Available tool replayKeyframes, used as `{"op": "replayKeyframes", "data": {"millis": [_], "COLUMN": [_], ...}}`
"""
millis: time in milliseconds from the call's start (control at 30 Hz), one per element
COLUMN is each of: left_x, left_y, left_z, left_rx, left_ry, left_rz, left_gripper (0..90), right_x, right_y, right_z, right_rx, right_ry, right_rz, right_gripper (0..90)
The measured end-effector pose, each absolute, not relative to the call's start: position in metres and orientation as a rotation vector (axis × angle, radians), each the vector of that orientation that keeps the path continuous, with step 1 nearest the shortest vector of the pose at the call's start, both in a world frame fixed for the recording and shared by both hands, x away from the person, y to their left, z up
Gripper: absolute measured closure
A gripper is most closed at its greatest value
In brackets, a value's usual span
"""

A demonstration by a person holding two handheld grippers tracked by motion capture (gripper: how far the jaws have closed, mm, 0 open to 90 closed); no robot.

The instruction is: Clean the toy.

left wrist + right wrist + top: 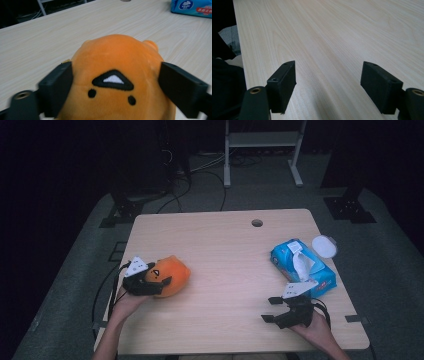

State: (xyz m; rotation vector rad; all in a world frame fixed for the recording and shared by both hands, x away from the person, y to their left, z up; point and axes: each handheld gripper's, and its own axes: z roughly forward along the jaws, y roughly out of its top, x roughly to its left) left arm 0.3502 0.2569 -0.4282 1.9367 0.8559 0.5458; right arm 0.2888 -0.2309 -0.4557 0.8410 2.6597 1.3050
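Observation:
An orange plush toy [172, 274] with a stitched black-and-white beak and two dot eyes lies on the left part of the light wooden table [225, 265]. My left gripper [159, 275] reaches over it from the left. In the left gripper view the two black jaws press against both sides of the plush toy [117, 57], with the left gripper [115, 75] closed on its face end. My right gripper [270, 309] rests near the table's front right, open. In the right gripper view the right gripper [328, 75] has just bare wood between its jaws.
A blue pack of tissues [302, 267] with a white sheet sticking out lies at the right, just beyond my right hand, and the tissue pack [192, 7] shows far off. A white round lid [324, 246] sits by it. A cable hole [257, 223] is at the back edge.

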Motion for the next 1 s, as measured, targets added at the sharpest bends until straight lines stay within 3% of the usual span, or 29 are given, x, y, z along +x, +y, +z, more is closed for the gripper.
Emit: {"op": "replayKeyframes", "data": {"millis": [67, 233, 367, 1000], "left_x": [0.348, 0.345, 0.343, 0.325], "left_y": [0.258, 0.259, 0.253, 0.182], "left_z": [-0.428, -0.422, -0.412, -0.358], "left_rx": [1.936, 1.927, 1.916, 1.846], "left_ry": [0.851, 0.846, 0.818, 0.543], "left_rz": [0.56, 0.596, 0.612, 0.461], "left_gripper": [31.8, 52.6, 56.8, 57.1], "right_x": [0.287, 0.287, 0.291, 0.292], "right_y": [-0.23, -0.23, -0.231, -0.237], "right_z": [-0.456, -0.455, -0.456, -0.456], "right_rx": [0.837, 0.833, 0.84, 0.874], "right_ry": [2.663, 2.659, 2.66, 2.649], "right_rz": [1.296, 1.302, 1.311, 1.321], "right_gripper": [27.1, 27.1, 27.1, 27.1]}}
